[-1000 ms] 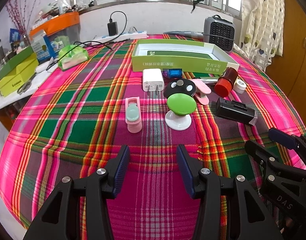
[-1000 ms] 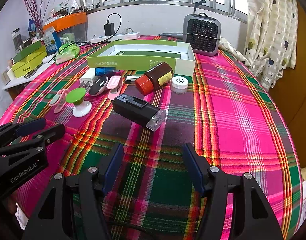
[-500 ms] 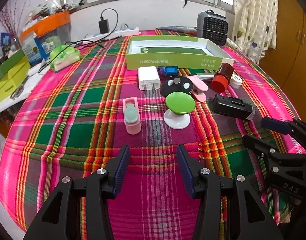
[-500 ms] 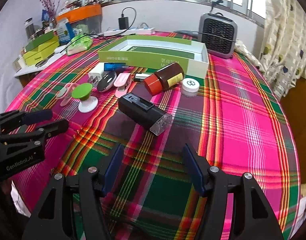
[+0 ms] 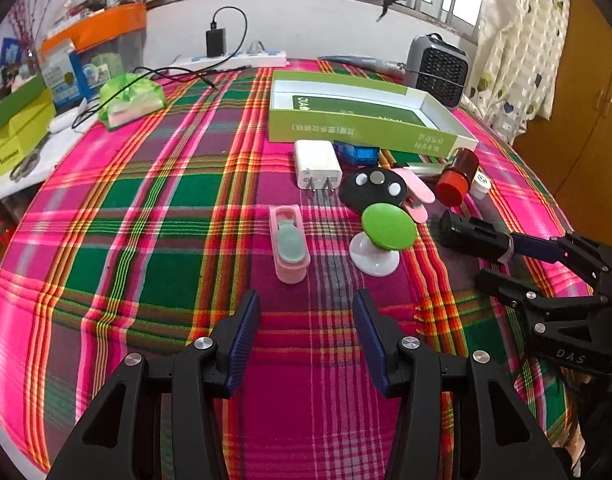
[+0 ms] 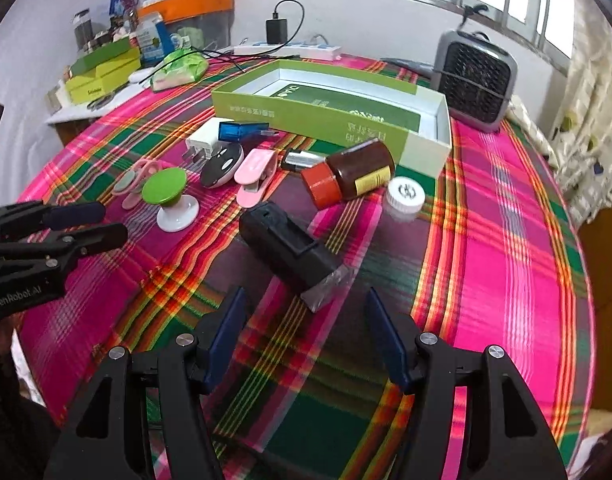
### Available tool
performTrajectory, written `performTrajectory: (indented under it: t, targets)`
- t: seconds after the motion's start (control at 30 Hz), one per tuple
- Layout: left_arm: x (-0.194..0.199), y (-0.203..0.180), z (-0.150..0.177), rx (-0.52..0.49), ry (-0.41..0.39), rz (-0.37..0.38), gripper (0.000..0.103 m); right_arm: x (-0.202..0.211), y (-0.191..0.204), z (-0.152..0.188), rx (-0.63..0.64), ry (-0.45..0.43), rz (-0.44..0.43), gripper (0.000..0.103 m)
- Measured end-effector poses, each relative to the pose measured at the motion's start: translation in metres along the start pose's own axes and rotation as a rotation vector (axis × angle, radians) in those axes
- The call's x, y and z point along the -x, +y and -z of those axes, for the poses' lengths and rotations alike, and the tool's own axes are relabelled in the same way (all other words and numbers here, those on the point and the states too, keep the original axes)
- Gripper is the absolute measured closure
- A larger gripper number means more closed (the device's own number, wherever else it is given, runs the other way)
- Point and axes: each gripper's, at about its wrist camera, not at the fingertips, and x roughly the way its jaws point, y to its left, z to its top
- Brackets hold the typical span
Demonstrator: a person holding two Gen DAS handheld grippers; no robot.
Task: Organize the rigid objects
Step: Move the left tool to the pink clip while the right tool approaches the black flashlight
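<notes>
Small objects lie in a cluster on the plaid tablecloth before an open green box (image 5: pixel 361 128) (image 6: pixel 325 116): a pink case (image 5: pixel 288 244), a green-topped white stand (image 5: pixel 383 236) (image 6: pixel 170 196), a white charger (image 5: pixel 317 164), a black oval remote (image 5: pixel 373 188), a pink clip (image 6: pixel 256 176), a brown bottle with red cap (image 6: pixel 349 176), a white cap (image 6: pixel 405 197) and a black rectangular device (image 6: pixel 290 252) (image 5: pixel 471 236). My left gripper (image 5: pixel 306 320) is open and empty, short of the pink case. My right gripper (image 6: pixel 306 320) is open and empty, just short of the black device.
A grey fan heater (image 6: pixel 473 80) stands at the back right. A power strip with charger (image 5: pixel 226 56), a green tissue pack (image 5: pixel 130 96) and yellow-green boxes (image 5: pixel 14 136) sit at the back left. A curtain (image 5: pixel 513 40) hangs at the right.
Both grippers have moved forward toward the cluster. The right gripper has come close to the black device. Both stay open; no object has moved.
</notes>
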Motion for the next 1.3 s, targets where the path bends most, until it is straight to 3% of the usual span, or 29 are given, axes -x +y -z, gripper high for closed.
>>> performTrajectory:
  t: [0.87,1.3]
  targets:
    - [-0.026,0.016,-0.037,0.049,0.006,-0.007,0.056,-0.021,-0.006,-0.026,0.055,0.009,-0.086,0.041]
    - [-0.026,0.022,-0.037,0.069,0.004,-0.007,0.074,-0.017,-0.003,-0.025,0.063,0.001,-0.102,0.068]
